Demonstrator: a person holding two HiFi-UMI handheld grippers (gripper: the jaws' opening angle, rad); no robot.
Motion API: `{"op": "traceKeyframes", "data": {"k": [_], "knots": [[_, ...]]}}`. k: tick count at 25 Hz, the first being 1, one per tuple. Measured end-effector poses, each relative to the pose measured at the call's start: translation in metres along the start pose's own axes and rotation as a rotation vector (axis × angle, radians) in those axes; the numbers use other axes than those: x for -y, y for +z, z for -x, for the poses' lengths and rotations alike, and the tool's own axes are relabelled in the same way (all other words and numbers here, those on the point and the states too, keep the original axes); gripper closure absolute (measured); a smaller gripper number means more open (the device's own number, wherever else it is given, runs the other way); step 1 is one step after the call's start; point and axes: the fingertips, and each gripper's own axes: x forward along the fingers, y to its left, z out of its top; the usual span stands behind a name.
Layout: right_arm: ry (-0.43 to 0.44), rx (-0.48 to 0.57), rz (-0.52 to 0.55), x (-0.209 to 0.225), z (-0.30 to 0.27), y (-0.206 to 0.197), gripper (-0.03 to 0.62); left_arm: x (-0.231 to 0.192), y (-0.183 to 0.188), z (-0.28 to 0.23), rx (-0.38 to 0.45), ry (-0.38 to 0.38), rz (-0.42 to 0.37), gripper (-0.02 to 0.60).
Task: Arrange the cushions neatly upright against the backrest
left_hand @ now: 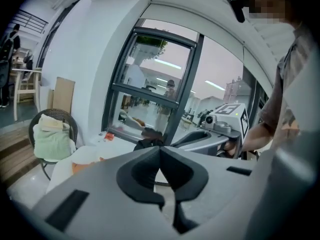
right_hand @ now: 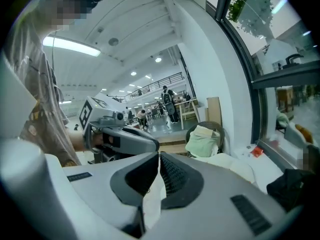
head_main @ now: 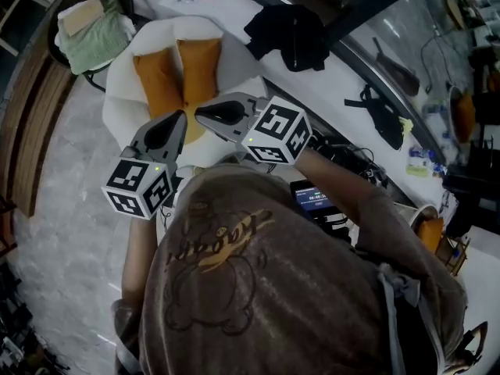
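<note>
Two orange cushions (head_main: 158,80) (head_main: 199,67) stand side by side against the backrest of a white round armchair (head_main: 125,108). Both grippers hover in front of the chair, pulled back from the cushions. My left gripper (head_main: 179,117) is shut with nothing in it, and its own view shows the jaws (left_hand: 160,150) pressed together. My right gripper (head_main: 201,114) is likewise shut and empty (right_hand: 158,156). A sliver of orange cushion (left_hand: 82,167) shows past the left jaw. Each gripper sees the other beside it: the right gripper (left_hand: 220,129), the left gripper (right_hand: 117,134).
A dark wicker chair holds a green folded cloth (head_main: 95,28) (left_hand: 50,136) (right_hand: 204,139) left of the armchair. A black garment (head_main: 289,33) lies on the white window ledge (head_main: 234,6). Cables and a screen device (head_main: 312,198) sit to the right. The floor is grey marble (head_main: 62,209).
</note>
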Motion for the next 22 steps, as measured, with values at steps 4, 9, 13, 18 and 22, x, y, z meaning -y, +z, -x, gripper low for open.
{"op": "traceKeyframes", "data": {"k": [4,9,13,18,22], "knots": [[0.036,0.057,0.028,-0.007,0.014,0.014,0.568,0.011,0.009,-0.002,0.031,-0.034,-0.012,0.575],[0.057,0.089,0.035,-0.013,0.016,0.024,0.568,0.019,0.016,-0.002,0.047,-0.055,-0.035,0.575],[0.074,0.093,0.037,-0.019,0.015,0.022,0.568,0.021,0.015,0.0,0.049,-0.05,-0.032,0.575],[0.095,0.091,0.047,-0.022,0.014,0.021,0.568,0.017,0.013,0.002,0.05,-0.037,-0.021,0.575],[0.102,0.083,0.055,-0.024,0.011,0.018,0.568,0.014,0.009,0.003,0.046,-0.03,-0.015,0.575]]}}
